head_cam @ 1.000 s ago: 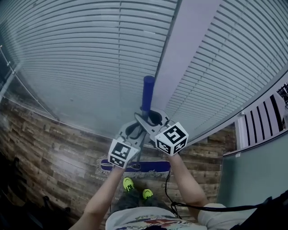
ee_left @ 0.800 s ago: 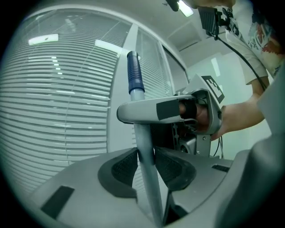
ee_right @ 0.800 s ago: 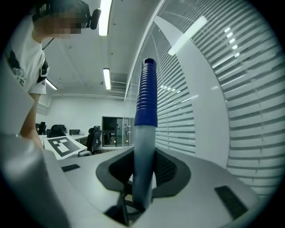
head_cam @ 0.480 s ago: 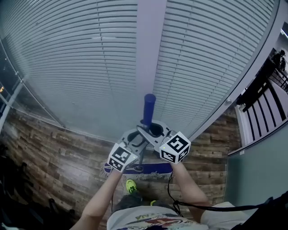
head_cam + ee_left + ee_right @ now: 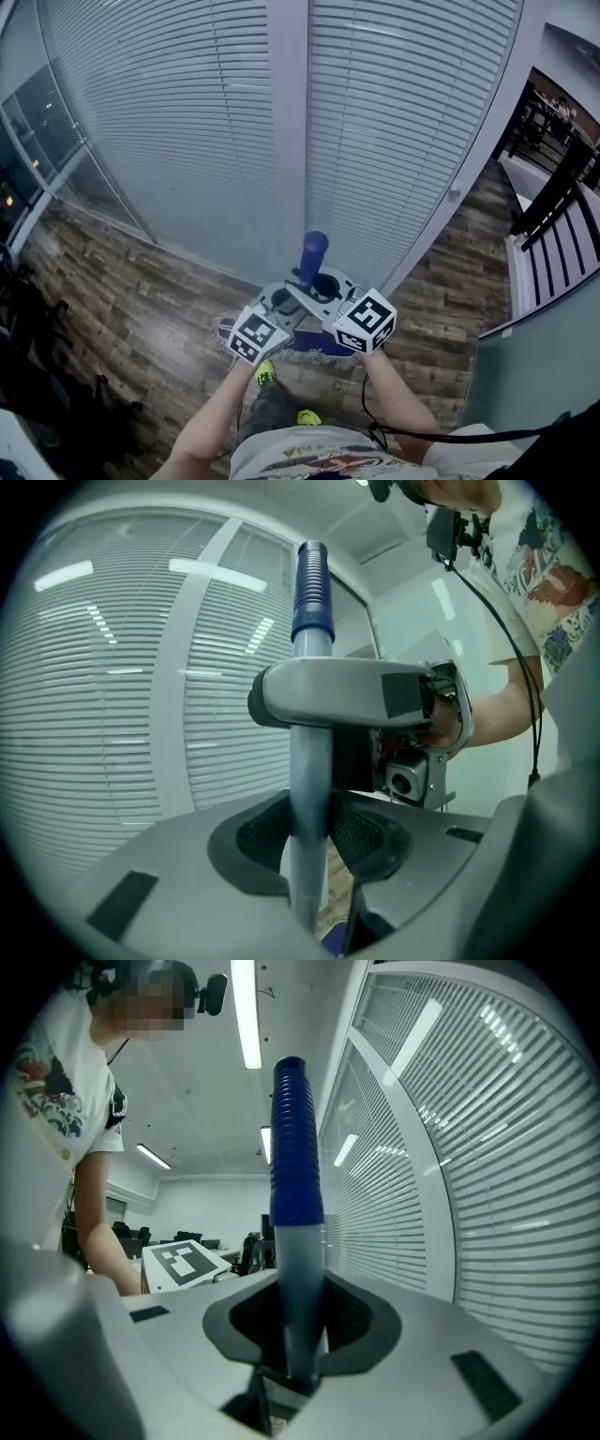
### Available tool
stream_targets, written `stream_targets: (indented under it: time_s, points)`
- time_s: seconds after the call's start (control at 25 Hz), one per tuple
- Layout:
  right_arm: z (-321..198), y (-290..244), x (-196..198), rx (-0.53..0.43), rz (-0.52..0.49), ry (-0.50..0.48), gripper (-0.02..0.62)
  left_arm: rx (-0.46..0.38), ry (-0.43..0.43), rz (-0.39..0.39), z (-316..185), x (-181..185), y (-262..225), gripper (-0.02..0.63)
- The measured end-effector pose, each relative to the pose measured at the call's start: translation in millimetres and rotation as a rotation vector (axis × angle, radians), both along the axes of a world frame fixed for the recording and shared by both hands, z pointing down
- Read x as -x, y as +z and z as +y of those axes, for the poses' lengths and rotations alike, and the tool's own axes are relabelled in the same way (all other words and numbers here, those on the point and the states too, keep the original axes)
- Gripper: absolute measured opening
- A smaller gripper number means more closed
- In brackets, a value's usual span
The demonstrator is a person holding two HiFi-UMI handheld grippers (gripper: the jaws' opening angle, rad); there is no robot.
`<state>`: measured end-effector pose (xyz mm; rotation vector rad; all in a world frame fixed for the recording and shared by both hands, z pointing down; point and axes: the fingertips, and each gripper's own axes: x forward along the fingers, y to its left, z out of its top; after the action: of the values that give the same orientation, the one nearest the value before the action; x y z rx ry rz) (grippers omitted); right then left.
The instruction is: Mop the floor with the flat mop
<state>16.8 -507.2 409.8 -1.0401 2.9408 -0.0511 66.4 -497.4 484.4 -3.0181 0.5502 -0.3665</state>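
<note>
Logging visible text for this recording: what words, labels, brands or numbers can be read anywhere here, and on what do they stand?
No text can be read in any view.
Shirt print: a coloured graphic, perhaps with lettering, too blurred to read.
Marker cubes: black-and-white square patterns only, no letters or digits.

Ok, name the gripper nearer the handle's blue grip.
The right gripper, just under the blue grip, above the left gripper; both have just been closing on the handle.
</note>
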Motion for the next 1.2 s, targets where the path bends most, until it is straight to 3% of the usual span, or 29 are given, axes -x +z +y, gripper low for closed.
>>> stream_targets:
  time_s: [0.8,1.2]
  points:
    - [172.3,25.1,3.7,0.026,-0.032,-0.111,0.114,0.085,-0.156,-0.011,155.1,1.9,27.6,0.115]
    - [320.9,54.5,36.1,0.073,0.003,-0.195,0.133,0.138,-0.275,-0.041,289.3,31.6,58.5,0.127]
